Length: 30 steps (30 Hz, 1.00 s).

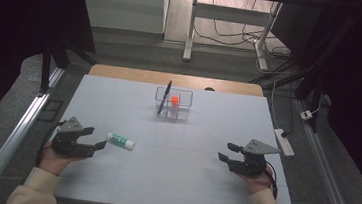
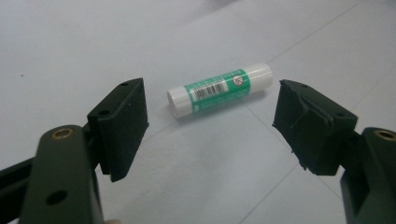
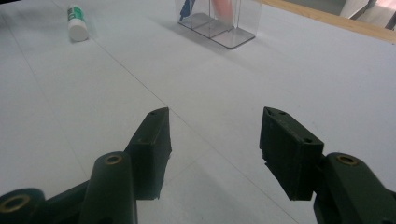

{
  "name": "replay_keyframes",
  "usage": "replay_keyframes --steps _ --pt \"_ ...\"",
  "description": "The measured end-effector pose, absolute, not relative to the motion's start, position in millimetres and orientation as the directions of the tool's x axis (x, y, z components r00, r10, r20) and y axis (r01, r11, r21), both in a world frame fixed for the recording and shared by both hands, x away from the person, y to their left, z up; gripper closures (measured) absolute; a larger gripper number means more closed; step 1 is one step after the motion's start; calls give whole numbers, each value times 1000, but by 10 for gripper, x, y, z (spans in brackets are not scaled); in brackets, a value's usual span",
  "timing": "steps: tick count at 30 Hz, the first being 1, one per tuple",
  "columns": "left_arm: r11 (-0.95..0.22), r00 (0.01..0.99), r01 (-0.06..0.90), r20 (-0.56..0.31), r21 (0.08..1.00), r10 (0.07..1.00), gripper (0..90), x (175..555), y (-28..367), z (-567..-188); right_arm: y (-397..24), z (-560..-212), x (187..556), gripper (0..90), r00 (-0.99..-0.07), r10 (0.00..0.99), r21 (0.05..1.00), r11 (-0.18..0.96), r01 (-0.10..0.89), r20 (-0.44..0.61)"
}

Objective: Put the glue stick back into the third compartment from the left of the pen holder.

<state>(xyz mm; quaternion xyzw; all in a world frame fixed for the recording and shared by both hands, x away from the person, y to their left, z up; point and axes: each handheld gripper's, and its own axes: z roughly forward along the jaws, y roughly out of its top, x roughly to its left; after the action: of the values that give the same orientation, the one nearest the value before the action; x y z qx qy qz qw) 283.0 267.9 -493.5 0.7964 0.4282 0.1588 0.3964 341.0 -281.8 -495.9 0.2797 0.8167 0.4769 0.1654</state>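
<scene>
A white and green glue stick (image 1: pixel 120 140) lies on its side on the pale table sheet (image 1: pixel 172 176), left of the middle. My left gripper (image 1: pixel 96 138) stands open just left of it, jaws aimed at it. In the left gripper view the glue stick (image 2: pixel 219 89) lies a little beyond the gap between the two black jaws, untouched. My right gripper (image 1: pixel 229 153) rests open near the right front, with nothing between its jaws (image 3: pixel 212 135). A clear plastic organizer (image 1: pixel 174 104) stands at the back middle with a blue pen (image 1: pixel 164 98) and an orange object (image 1: pixel 174 100) in it.
A wooden table edge (image 1: pixel 176 79) shows behind the sheet. A white power strip (image 1: pixel 284 142) lies off the right side. Metal rails (image 1: pixel 15 136) run along both sides. In the right gripper view the glue stick (image 3: pixel 77 23) and organizer (image 3: pixel 217 21) sit far ahead.
</scene>
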Motion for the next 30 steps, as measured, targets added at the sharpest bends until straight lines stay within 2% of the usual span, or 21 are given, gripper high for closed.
replay_keyframes --steps 7,13,21,30 --pt "-355 595 565 -69 745 801 260 2951 2661 -4922 -2823 -4951 3404 425 -788 616 873 388 296 -6" --pt "-432 631 545 -12 719 776 263 3008 2579 -4867 -2823 -4960 3410 423 -788 615 870 390 301 -3" --pt "-553 705 500 57 667 706 270 3095 2407 -4824 -2815 -4971 3416 421 -791 612 867 394 306 1" --pt "-631 761 458 89 626 642 274 3241 2280 -4777 -2828 -4978 3423 421 -788 616 866 392 311 4"
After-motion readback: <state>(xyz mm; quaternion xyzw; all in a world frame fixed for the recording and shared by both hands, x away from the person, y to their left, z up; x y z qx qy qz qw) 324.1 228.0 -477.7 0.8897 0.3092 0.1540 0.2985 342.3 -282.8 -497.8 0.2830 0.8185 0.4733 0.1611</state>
